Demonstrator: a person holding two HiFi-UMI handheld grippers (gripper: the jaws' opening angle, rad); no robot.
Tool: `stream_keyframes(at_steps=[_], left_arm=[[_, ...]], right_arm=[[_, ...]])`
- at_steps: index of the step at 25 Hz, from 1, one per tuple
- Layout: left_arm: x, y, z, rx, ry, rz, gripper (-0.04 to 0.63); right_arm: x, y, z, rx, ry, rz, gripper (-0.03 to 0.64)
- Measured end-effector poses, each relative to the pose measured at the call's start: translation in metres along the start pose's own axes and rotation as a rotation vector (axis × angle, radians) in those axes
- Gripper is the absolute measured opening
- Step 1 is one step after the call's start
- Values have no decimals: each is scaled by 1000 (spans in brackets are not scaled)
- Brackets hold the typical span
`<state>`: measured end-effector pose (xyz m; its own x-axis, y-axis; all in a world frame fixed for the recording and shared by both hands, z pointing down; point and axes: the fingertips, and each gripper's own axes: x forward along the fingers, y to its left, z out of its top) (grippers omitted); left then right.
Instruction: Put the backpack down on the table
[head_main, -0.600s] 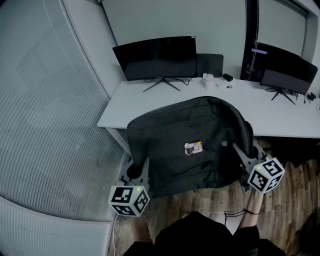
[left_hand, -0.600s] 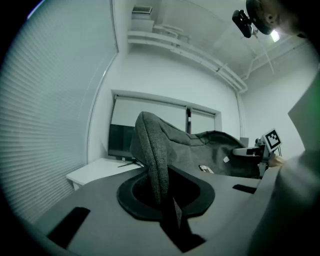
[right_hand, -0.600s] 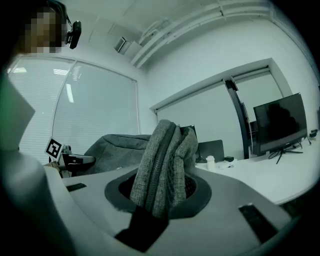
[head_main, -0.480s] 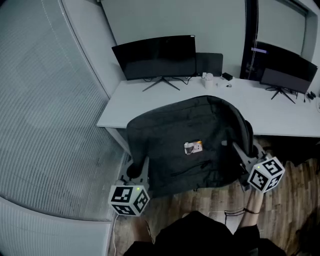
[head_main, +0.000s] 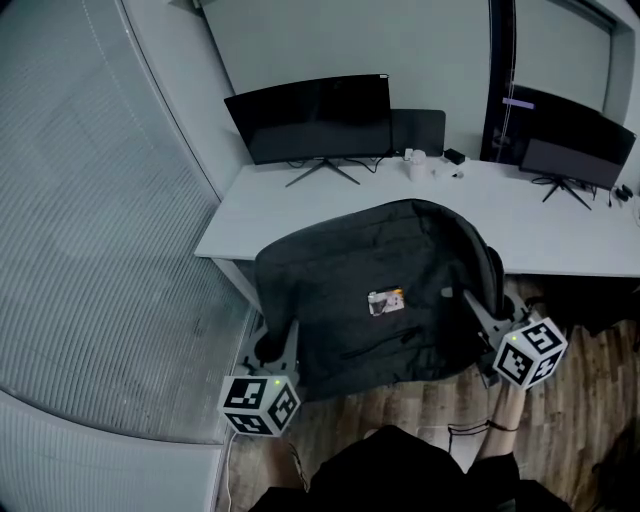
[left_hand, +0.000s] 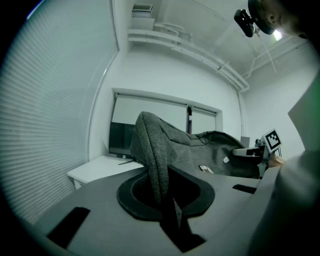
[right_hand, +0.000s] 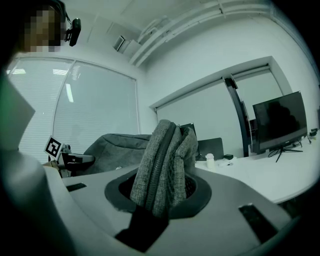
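Note:
A dark grey backpack (head_main: 370, 290) hangs flat between my two grippers, its far part over the near edge of the white table (head_main: 300, 200). My left gripper (head_main: 288, 345) is shut on the backpack's near left edge; in the left gripper view a fold of grey fabric (left_hand: 152, 155) stands pinched in the jaws. At the backpack's near right side my right gripper (head_main: 478, 312) is shut on it, and the right gripper view shows bunched fabric with a zipper seam (right_hand: 167, 167) in the jaws. A small tag (head_main: 385, 300) lies on the backpack's top face.
Two dark monitors (head_main: 310, 118) (head_main: 565, 135) stand at the back of the table, with a small white cup (head_main: 415, 165) and black items between them. A wall of blinds (head_main: 90, 250) runs along the left. Wooden floor (head_main: 570, 400) lies under me.
The backpack and both grippers have shifted very slightly toward me and down in the head view. Both grips are unchanged.

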<state>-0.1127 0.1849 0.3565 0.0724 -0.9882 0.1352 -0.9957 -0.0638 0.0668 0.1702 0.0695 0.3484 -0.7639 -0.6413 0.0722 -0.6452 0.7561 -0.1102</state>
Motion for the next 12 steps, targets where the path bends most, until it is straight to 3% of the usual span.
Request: stream_keyframes(at_steps=[12], left_arm=[[-4, -25, -17, -18, 44, 32, 49]], right_arm=[[-18, -17, -18, 34, 43, 8, 109]])
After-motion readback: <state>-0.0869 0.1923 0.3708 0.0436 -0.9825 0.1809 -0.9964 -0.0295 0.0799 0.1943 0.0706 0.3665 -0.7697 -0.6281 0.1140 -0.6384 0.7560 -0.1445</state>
